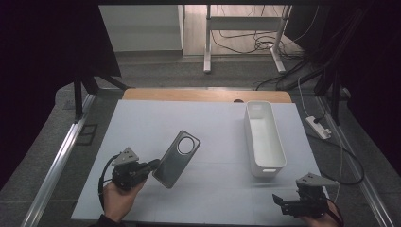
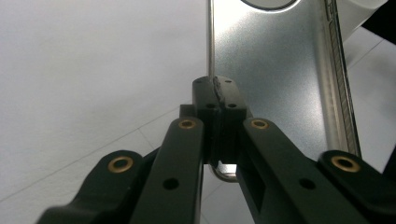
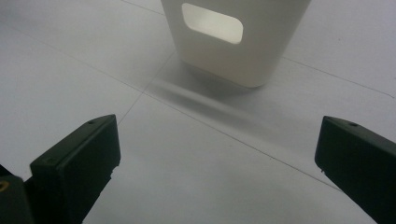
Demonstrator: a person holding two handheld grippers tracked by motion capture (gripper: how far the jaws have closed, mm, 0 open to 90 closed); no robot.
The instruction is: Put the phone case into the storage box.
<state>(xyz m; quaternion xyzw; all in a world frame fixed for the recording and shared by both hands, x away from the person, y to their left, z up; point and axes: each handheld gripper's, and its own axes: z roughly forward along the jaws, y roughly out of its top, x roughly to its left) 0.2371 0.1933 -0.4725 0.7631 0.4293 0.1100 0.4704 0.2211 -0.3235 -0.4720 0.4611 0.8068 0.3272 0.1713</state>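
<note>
While the left hand-held gripper [image 1: 153,165] sits at the lower left of the high view, its jaws are clamped on the near edge of a grey phone case [image 1: 177,158], which slants up and to the right from the jaw tips toward the middle of the frame. The case is a flat, metallic-looking shell with a large round camera opening near its upper end, and it appears lifted off the bench [image 1: 142,123] at an angle, with only the gripper bearing it. In the left gripper view the two black pads [image 2: 205,100] meet tight on the thin lower rim of the case [image 2: 275,84], which rises to the top of the frame, with its curved corner peeking out just below the jaws.

At the lower right of the high view the right hand-held gripper [image 1: 279,201] rests low near the bench's front edge, held in a hand [image 1: 314,218]. Its jaws stand wide apart with nothing between them; in the right gripper view the two black fingertips [image 3: 79,161] sit at the lower left and lower right corners, with bare pale bench surface between them.

A long white bin [image 1: 265,142] lies on the right half of the bench, running from the upper middle toward the lower right, well apart from the case. Its short end wall with a rounded handle slot [image 3: 212,23] faces the right gripper at the top of that gripper's view.
</note>
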